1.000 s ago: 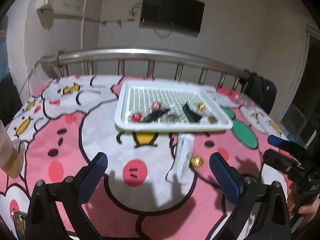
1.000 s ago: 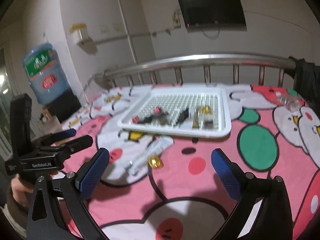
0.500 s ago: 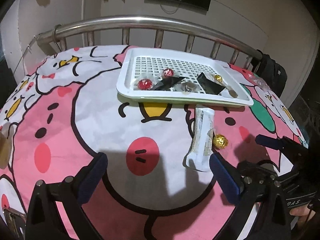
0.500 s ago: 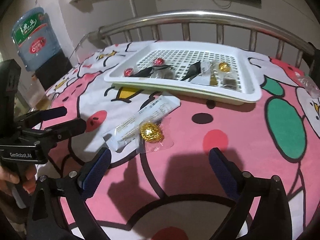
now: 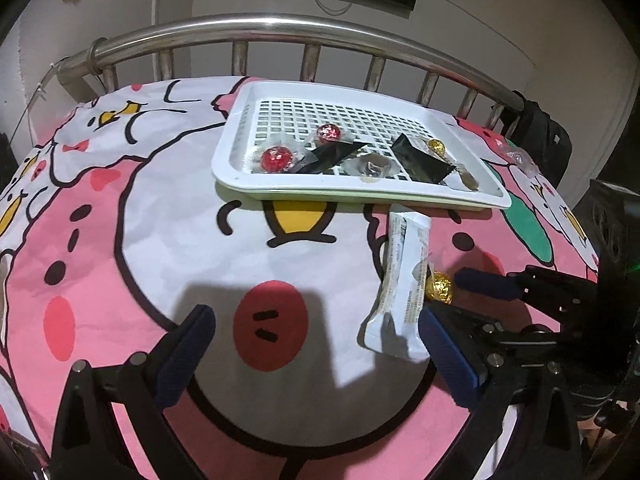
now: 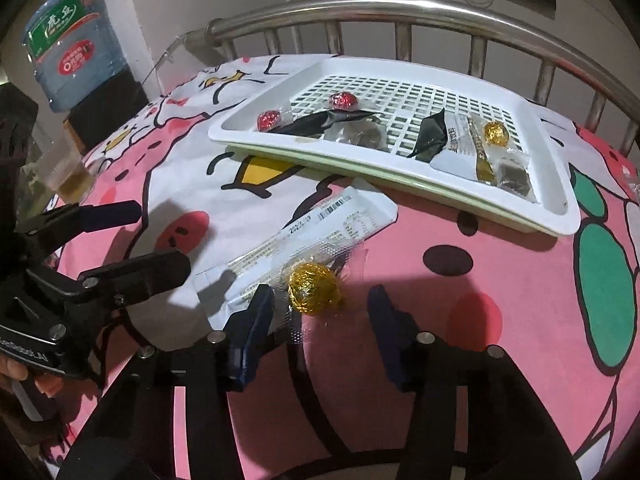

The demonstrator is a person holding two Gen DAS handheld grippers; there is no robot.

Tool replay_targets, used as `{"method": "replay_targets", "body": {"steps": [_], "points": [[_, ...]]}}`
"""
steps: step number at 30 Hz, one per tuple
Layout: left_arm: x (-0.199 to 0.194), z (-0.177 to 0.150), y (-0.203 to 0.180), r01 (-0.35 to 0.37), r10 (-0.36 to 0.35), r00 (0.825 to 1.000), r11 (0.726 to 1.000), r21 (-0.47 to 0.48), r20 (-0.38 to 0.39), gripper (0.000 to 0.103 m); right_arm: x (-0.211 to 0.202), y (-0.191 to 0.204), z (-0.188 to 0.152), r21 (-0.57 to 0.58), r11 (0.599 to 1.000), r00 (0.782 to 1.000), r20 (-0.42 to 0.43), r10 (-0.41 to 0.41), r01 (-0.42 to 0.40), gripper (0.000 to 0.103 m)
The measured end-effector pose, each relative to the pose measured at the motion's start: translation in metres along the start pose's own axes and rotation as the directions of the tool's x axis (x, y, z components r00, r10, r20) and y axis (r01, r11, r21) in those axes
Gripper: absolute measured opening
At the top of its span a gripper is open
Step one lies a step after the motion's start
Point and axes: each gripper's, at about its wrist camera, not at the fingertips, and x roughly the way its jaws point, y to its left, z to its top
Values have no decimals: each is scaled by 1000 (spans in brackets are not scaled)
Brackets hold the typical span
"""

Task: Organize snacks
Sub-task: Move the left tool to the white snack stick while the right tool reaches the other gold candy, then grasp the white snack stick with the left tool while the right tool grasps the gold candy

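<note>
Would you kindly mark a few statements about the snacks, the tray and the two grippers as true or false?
1. The gold foil-wrapped chocolate ball lies on the cartoon-print pink sheet, outside the white slotted plastic tray. True.
2. The long white snack bar wrapper lies inside the tray. False: it lies on the sheet, in front of the tray.
3. The left gripper stands open, holding nothing. True.
4. The right gripper points at the red foil balls. False: its fingers flank the gold ball on the sheet.
</note>
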Motion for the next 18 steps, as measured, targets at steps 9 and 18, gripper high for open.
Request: {"method": "replay_targets", "body": {"steps": [9, 18], "points": [[15, 1, -19, 28, -25, 998, 997, 65, -50, 101, -19, -9, -5, 8, 1000, 1000, 17, 6, -6, 17], [36, 6, -50, 54, -40, 995, 987, 152, -96, 89, -20, -33, -17, 78, 997, 1000, -2, -24, 24, 15]]}}
